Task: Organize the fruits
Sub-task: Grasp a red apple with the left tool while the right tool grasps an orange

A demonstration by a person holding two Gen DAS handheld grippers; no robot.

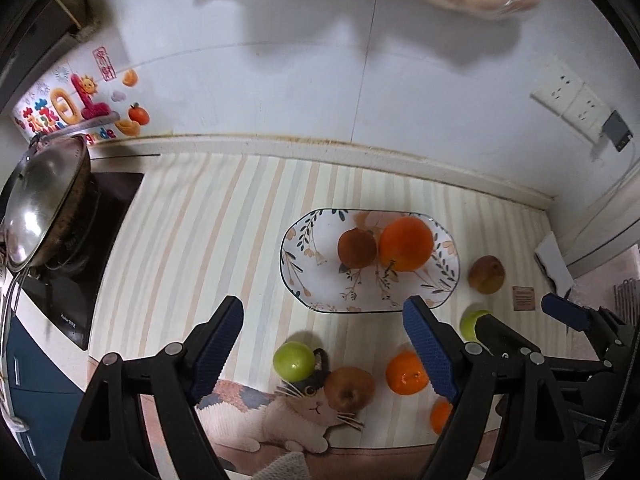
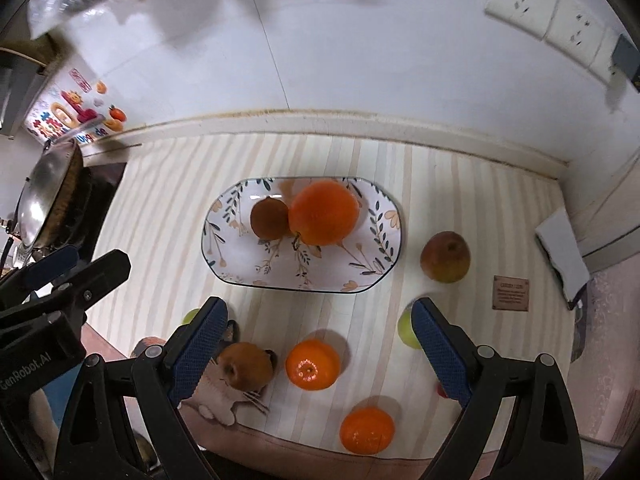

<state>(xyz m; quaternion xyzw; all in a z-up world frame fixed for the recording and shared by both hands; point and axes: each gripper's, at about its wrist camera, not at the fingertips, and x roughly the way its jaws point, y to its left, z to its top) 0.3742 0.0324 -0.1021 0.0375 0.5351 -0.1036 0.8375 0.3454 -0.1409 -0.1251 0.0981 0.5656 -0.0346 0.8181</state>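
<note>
Striped cloth [image 2: 400, 208] is seen to cover the counter, with a cat print at its near edge. An oval floral plate [image 2: 224, 240] is set toward the back of the cloth, near the wall. On the plate a big orange [image 2: 323, 213] and a brown fruit [image 2: 269, 219] are seen touching, the brown one on the stove side.

Off the plate, loose fruit is spread over the near half of the cloth. A brown pear [image 2: 445, 257] lies beside the plate's right end. One green apple [image 1: 294, 361] sits near the front edge by the cat's head; a second green apple [image 2: 408, 330] is half hidden behind a finger of the right gripper. A brown apple [image 1: 351, 388] rests on the cat print. Two mandarins lie near the front edge: one [image 2: 313, 365] mid-cloth, the other [image 2: 367, 430] closer to the edge.

Left gripper [image 1: 328, 344]: jaws spread wide, nothing between the pads, held above the cloth. Right gripper [image 2: 320, 344]: jaws likewise spread, nothing pinched, held above the front-edge fruit.

A lidded wok [image 1: 40, 208] is noted on the stove at the left end of the counter.
</note>
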